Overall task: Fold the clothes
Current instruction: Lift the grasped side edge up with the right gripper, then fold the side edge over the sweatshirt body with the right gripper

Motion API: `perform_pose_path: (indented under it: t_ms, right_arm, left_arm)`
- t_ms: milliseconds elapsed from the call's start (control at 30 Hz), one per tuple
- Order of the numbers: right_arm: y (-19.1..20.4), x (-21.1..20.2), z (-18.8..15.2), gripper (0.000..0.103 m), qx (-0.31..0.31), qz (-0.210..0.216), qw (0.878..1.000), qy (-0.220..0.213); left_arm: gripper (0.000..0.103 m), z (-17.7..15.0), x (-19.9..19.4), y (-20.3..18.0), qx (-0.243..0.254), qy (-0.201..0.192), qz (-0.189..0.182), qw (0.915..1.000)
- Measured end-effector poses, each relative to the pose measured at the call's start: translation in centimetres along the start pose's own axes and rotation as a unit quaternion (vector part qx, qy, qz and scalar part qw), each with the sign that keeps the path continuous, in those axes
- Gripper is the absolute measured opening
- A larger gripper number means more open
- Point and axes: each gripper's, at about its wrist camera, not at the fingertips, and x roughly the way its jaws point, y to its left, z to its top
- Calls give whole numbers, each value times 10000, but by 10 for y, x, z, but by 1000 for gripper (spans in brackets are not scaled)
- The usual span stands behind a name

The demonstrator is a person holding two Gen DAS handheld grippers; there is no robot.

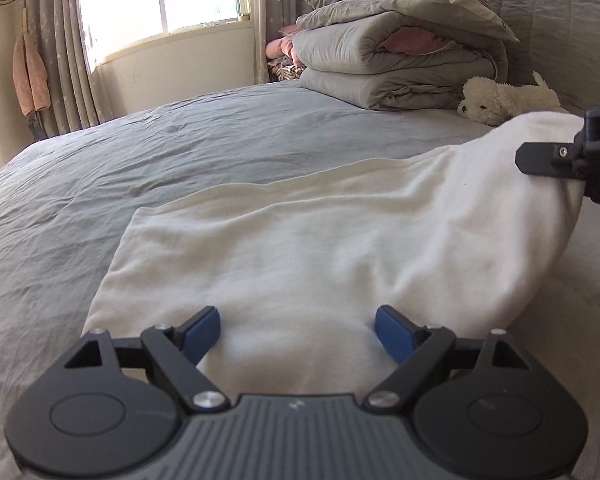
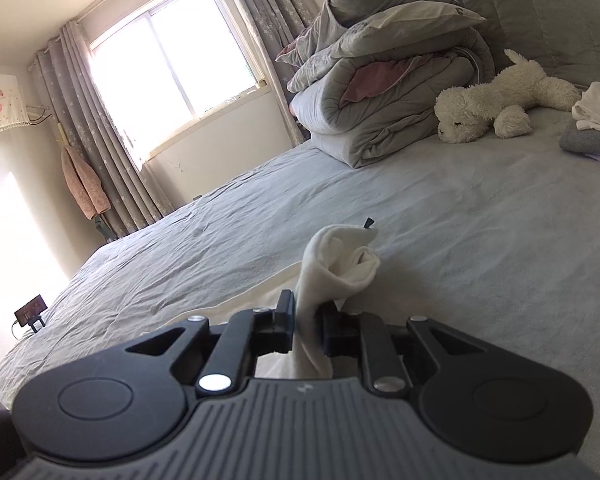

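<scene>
Right gripper [image 2: 306, 330] clamped on a bunched corner of white garment [image 1: 300, 248], lifting it off grey bed [image 1: 160, 140]; left gripper [image 1: 298, 332] spread wide, low over the near hem, holding nothing. Soft, light, limp cloth, likely to sag and slip: best pinched at corners or edges. Farther back, folded quilts [image 1: 392, 52] and plush dog [image 2: 500, 96].

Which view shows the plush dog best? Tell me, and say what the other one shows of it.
The right wrist view: the plush dog lies there whole on the bed, head, body and legs, beside the folded quilts. The left wrist view shows mostly its head and back, with the lifted white garment hiding its lower part.
</scene>
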Motion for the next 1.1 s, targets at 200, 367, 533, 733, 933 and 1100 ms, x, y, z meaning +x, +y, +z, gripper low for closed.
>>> perform_pose_path:
  t_ms: [200,367,533,733,933,1100]
  right_arm:
    - [-8,3,2,18,175,-109,9998,32]
    - [-12,6,2,18,315,-178,9993,96]
    - [-9,3,1,18,284,-141,9994,125]
    - [-13,3,2,18,351,-186,9991,149]
    - [-14,3,1,18,356,-156,9991,175]
    - [-13,3,2,18,280,-166,9994,127]
  left_arm:
    - [86,5,-9,12,-183,71,-287,9994]
    - [87,-6,-17,-3,360,136,-221,9990]
    - [89,-6,-14,-3,148,243,-123,9995]
    - [89,0,-24,10,-252,89,-251,9993]
    - [89,-8,-14,-6,25,167,-81,9998]
    - [89,1,-19,13,-335,291,-288,9986]
